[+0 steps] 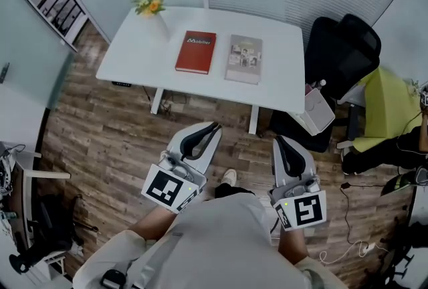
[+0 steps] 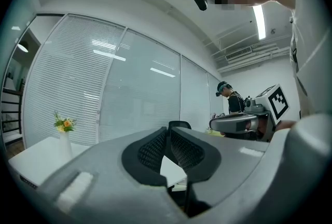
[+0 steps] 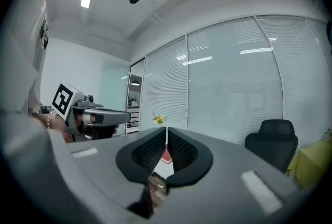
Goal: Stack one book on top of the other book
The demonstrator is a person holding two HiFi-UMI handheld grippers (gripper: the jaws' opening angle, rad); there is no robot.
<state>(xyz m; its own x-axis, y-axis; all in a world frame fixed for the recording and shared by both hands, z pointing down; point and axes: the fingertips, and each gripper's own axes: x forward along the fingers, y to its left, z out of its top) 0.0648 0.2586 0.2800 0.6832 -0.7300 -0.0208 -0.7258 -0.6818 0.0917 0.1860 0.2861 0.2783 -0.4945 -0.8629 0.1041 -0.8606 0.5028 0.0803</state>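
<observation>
Two books lie side by side on the white table: a red book on the left and a grey-covered book on the right, a small gap between them. Both grippers hang over the wooden floor, short of the table's near edge. My left gripper is shut and holds nothing. My right gripper is shut and empty too. In the right gripper view a sliver of the red book shows between the closed jaws. The left gripper view shows the table and the right gripper beside it.
A white vase with yellow flowers stands at the table's far left corner. A black office chair and a white bin are right of the table. Another person sits at the far right. Shelves line the left wall.
</observation>
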